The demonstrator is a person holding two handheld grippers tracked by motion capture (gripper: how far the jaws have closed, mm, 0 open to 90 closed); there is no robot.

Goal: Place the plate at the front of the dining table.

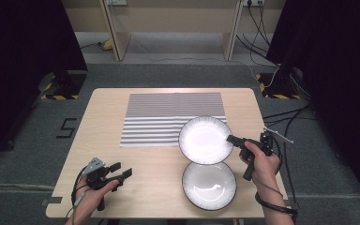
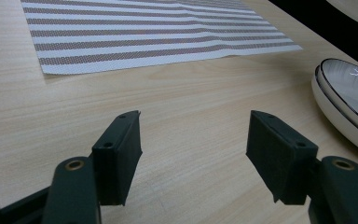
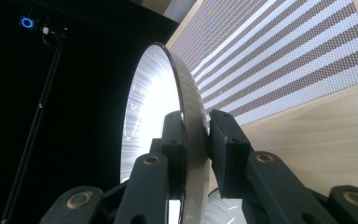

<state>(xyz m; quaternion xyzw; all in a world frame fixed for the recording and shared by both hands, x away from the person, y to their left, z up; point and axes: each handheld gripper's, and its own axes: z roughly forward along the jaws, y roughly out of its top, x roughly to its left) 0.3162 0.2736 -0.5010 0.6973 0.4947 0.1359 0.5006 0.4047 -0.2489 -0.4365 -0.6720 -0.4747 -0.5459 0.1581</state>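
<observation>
My right gripper [image 1: 230, 138] is shut on the rim of a white plate [image 1: 205, 139] with a thin dark edge, held lifted above the table over the near right corner of the striped mat [image 1: 168, 117]. Its jaws pinch the plate [image 3: 168, 107] edge-on in the right gripper view, right gripper [image 3: 196, 135]. A second white plate [image 1: 209, 185] lies flat on the table just below the held one, also seen as plate [image 2: 349, 100] at the right of the left gripper view. My left gripper [image 1: 122, 171] rests open near the front left of the table, left gripper [image 2: 193, 140] with bare wood between its fingers.
The wooden table [image 1: 103, 136] carries the grey-and-white striped mat [image 2: 140, 35] at its middle back. Cables [image 1: 290, 122] trail on the floor to the right. A stand with hazard-striped base [image 1: 58, 89] sits at the far left, and black curtains flank both sides.
</observation>
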